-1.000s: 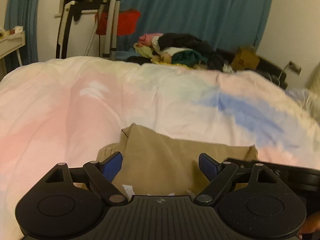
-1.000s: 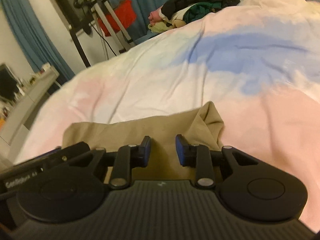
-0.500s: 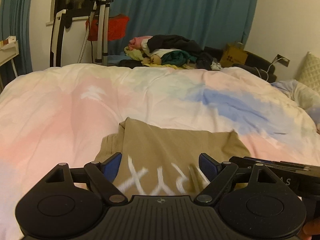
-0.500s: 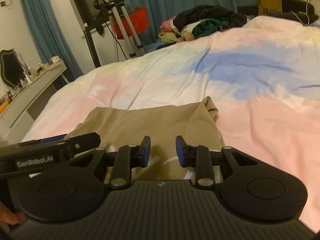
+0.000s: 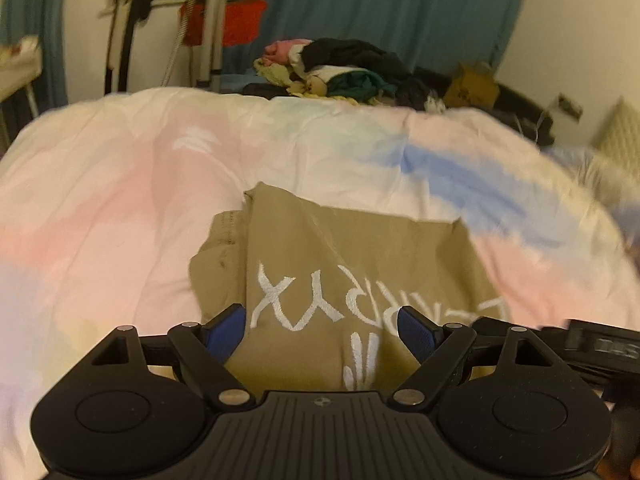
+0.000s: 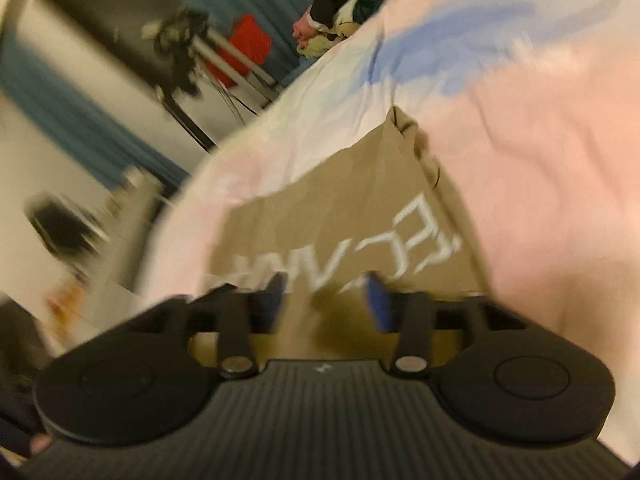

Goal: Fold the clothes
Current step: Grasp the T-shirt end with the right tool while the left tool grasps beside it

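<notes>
While the right tool (image 6: 326, 298) opens, the tan shirt (image 5: 352, 264) lies folded.

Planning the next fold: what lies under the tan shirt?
The tan shirt lies on the pastel duvet. A ribbed tan layer pokes out at its left; the rest underneath is covered.

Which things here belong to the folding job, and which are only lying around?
For the job:
- tan garment with white lettering
- left gripper, open
- right gripper, jaws opening, fabric below

Lying about:
- pastel duvet
- clothes pile
- red box
- cardboard box
</notes>
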